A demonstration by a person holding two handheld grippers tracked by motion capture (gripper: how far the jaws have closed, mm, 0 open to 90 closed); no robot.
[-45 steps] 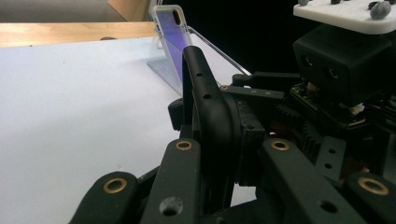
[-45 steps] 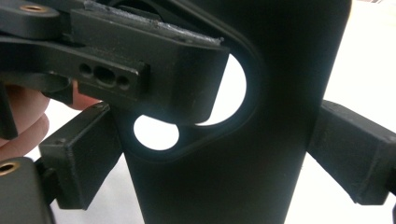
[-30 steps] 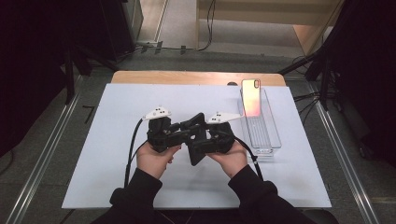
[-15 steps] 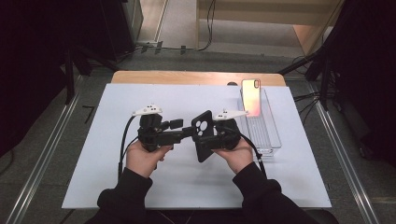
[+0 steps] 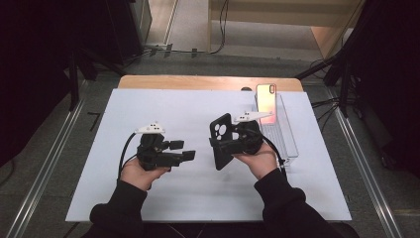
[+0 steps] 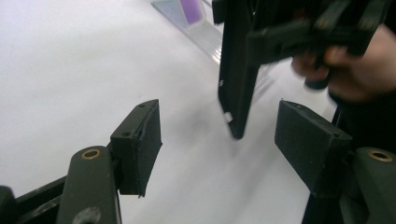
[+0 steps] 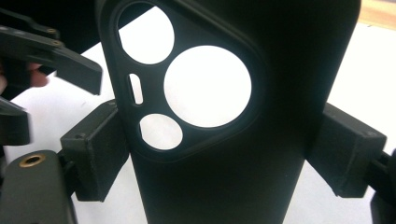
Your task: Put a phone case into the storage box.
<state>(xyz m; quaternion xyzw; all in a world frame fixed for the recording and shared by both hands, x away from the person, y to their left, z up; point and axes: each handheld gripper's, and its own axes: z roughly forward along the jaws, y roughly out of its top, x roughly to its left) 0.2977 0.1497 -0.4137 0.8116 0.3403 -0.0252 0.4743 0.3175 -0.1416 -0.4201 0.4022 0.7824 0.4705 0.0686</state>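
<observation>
A black phone case (image 5: 221,133) with round camera cut-outs stands upright above the white mat, with my right gripper (image 5: 229,145) shut on it. In the right gripper view the case (image 7: 280,70) sits clamped between both pads (image 7: 100,151), its cut-outs facing the camera. My left gripper (image 5: 182,150) is held to the left of the case, apart from it, jaws pointing right and open. In the left gripper view the case (image 6: 236,79) shows edge-on beyond the open pads (image 6: 140,142), nothing between them. A phone (image 5: 267,100) with a pink-orange screen lies in a clear tray (image 5: 287,144).
A white mat (image 5: 148,109) covers most of the wooden table (image 5: 198,82). The clear tray runs along the mat's right side, just right of my right hand. Metal rails and dark stands flank the table on the floor.
The two grippers were together at the case; now they have drawn apart. The left gripper has moved left, off the case. The right gripper keeps the case, now farther right and upright.
</observation>
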